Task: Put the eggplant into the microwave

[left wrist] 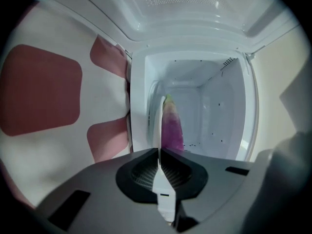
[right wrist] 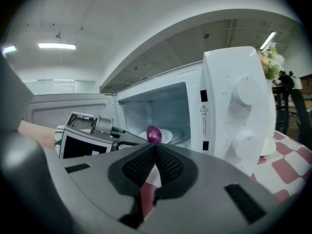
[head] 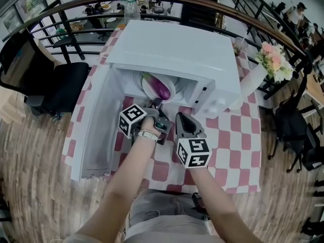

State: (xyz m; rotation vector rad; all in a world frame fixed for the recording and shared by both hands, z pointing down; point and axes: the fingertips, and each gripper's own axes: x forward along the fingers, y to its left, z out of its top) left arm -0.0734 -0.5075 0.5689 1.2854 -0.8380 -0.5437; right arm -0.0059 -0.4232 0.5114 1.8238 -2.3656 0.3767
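Note:
The purple eggplant (head: 162, 88) lies on a white plate (head: 150, 88) inside the open white microwave (head: 177, 54). My left gripper (head: 157, 104) is shut and empty, just in front of the oven's mouth and apart from the plate. In the left gripper view, which is rolled on its side, the eggplant (left wrist: 172, 126) and the plate's rim (left wrist: 157, 113) show beyond the shut left gripper (left wrist: 159, 150). My right gripper (head: 179, 116) hangs further out over the table, shut on nothing. In the right gripper view, the eggplant (right wrist: 154, 134) sits past the right gripper (right wrist: 155, 147).
The microwave door (head: 96, 130) hangs open at the left over a red-and-white checked tablecloth (head: 228, 140). A vase of flowers (head: 273, 59) stands at the right, a water bottle (head: 131, 9) behind the oven. A black chair (head: 50, 80) is left of the table.

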